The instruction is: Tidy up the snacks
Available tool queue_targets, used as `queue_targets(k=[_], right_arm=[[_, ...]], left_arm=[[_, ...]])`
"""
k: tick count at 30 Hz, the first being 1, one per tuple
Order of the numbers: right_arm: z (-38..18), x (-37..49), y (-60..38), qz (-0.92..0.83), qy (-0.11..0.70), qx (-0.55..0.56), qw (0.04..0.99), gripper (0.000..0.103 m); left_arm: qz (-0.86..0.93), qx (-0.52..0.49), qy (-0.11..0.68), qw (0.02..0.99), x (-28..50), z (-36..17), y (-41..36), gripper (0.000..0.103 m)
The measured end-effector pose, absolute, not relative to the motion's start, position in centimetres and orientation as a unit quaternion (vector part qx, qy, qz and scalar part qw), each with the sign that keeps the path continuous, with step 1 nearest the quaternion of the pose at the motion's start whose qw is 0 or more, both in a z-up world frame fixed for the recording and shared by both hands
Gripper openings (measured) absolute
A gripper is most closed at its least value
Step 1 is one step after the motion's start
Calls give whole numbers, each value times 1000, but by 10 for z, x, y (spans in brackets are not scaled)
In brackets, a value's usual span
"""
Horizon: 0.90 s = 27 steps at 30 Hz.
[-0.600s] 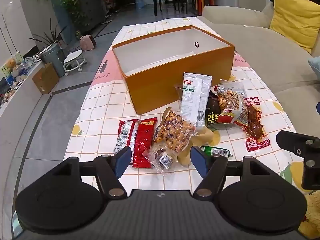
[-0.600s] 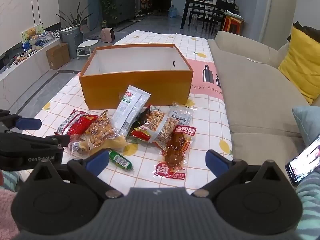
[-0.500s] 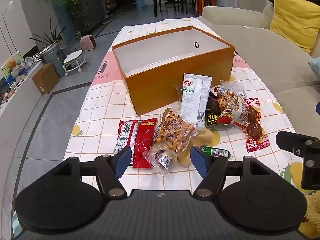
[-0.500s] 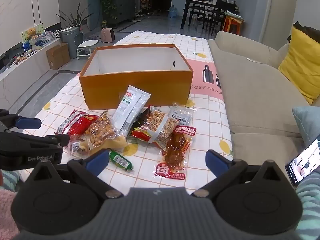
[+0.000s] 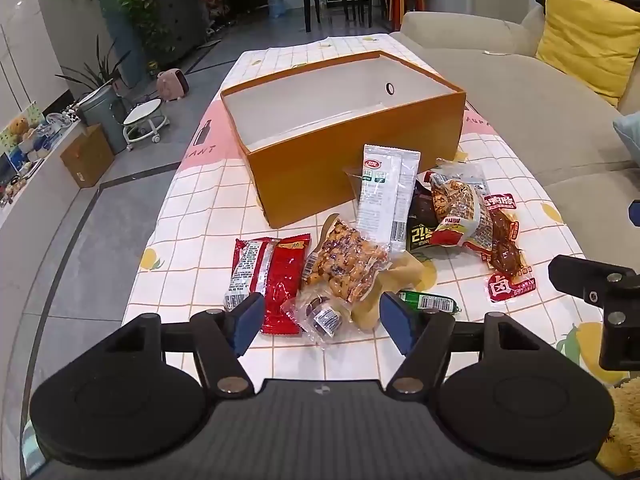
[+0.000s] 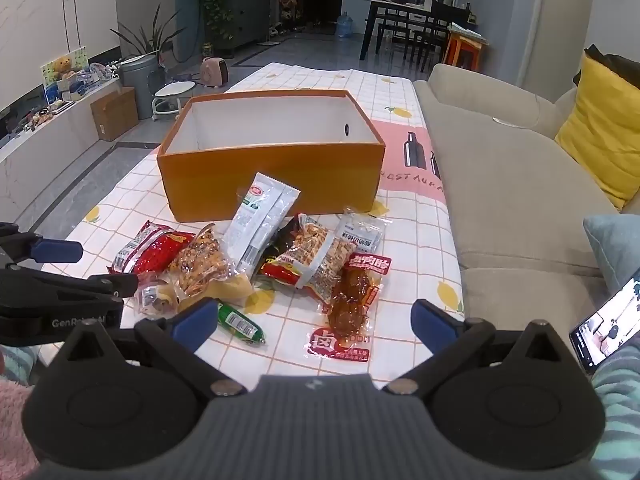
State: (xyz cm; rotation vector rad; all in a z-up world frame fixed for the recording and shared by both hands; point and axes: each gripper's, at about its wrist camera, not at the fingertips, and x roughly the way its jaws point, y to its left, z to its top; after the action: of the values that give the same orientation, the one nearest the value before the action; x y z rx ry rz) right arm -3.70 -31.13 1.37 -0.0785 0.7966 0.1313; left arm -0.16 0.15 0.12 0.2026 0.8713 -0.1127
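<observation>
Left gripper [image 5: 322,318] apart, empty, above small clear packet [image 5: 320,316]. Right gripper [image 6: 314,322] spread wide, empty. Snack pile just ahead; white packet [image 6: 262,220] long axis leans toward orange box [image 6: 272,184] beyond.

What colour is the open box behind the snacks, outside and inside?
The box is orange outside and white inside; the right wrist view shows it best.
</observation>
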Motion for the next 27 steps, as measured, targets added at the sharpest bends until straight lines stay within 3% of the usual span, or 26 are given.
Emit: queue_targets(k=[27], right_arm=[[15, -38, -312, 63, 385, -40, 920, 99]], left_arm=[[-54, 94, 426, 898, -2, -1, 2, 77]])
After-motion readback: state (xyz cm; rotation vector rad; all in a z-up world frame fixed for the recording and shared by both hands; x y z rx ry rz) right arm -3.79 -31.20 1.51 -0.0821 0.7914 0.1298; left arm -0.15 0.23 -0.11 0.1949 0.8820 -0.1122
